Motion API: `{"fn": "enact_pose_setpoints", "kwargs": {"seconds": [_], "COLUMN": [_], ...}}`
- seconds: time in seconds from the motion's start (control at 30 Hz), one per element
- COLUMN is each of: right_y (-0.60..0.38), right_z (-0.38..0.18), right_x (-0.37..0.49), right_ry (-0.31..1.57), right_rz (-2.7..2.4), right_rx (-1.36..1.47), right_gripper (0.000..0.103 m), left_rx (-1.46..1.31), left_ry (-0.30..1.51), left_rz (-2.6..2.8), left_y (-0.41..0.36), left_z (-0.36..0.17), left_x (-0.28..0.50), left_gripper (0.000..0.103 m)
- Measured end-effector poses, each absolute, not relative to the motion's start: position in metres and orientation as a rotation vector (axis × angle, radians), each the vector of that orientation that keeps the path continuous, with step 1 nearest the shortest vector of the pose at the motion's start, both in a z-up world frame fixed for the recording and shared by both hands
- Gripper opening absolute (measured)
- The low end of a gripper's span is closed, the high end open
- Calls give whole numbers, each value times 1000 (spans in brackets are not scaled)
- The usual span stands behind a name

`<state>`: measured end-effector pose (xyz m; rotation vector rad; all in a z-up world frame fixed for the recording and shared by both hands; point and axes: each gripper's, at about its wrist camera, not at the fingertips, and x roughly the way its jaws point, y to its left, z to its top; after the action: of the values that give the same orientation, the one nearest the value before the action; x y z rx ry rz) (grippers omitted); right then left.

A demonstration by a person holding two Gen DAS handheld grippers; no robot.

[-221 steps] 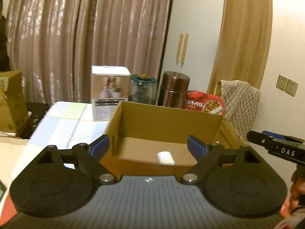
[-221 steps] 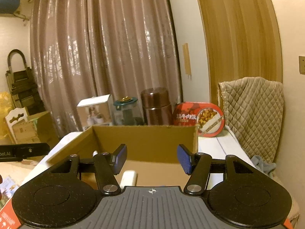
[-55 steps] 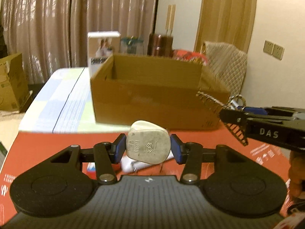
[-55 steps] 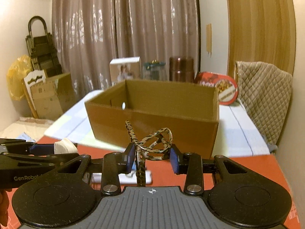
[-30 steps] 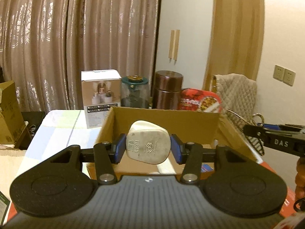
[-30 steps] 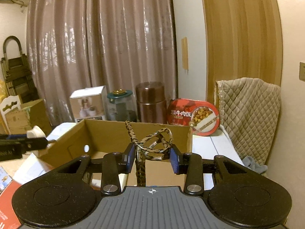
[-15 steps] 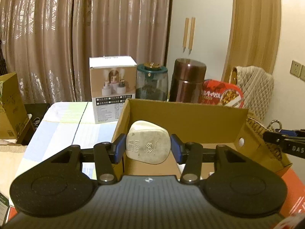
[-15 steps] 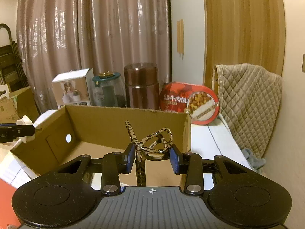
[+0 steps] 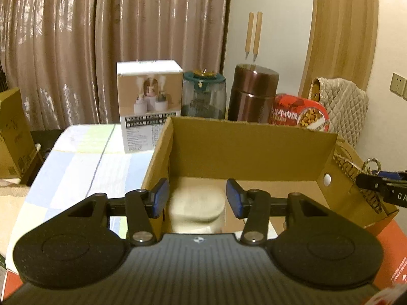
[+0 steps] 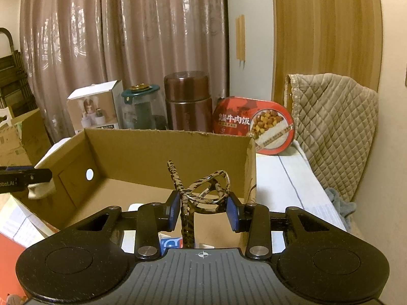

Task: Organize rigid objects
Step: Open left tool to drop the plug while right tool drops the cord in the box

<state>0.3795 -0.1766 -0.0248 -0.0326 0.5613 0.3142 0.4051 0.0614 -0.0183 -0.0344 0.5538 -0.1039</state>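
Right tool (image 10: 201,209) clamps the patterned glasses (image 10: 185,198) above the cardboard box (image 10: 165,157), right corner; left tool (image 9: 198,198) brackets a blurred white plug (image 9: 197,212), grip unclear.

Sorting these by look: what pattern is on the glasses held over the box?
A brown-and-cream leopard-like print on the glasses, clearest in the right wrist view.

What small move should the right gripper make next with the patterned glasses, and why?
Probably lower a little and then open. The right gripper is shut on the patterned glasses, already above the open cardboard box near its right wall, so a short descent should let them land gently on the box floor.
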Motion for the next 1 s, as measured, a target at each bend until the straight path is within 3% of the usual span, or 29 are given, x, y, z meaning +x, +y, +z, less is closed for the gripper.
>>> {"fn": "enact_pose_setpoints", "kwargs": {"seconds": [1.0], "right_y": [-180], "right_z": [-28], "right_x": [380], "right_ry": [572], "right_rz": [295], "right_rx": [-22], "right_gripper": [35], "left_rx": [-59], "left_ry": [528], "left_rz": [-111], "left_y": [60], "left_z": [-3], "left_x": [400], "left_gripper": [45]}}
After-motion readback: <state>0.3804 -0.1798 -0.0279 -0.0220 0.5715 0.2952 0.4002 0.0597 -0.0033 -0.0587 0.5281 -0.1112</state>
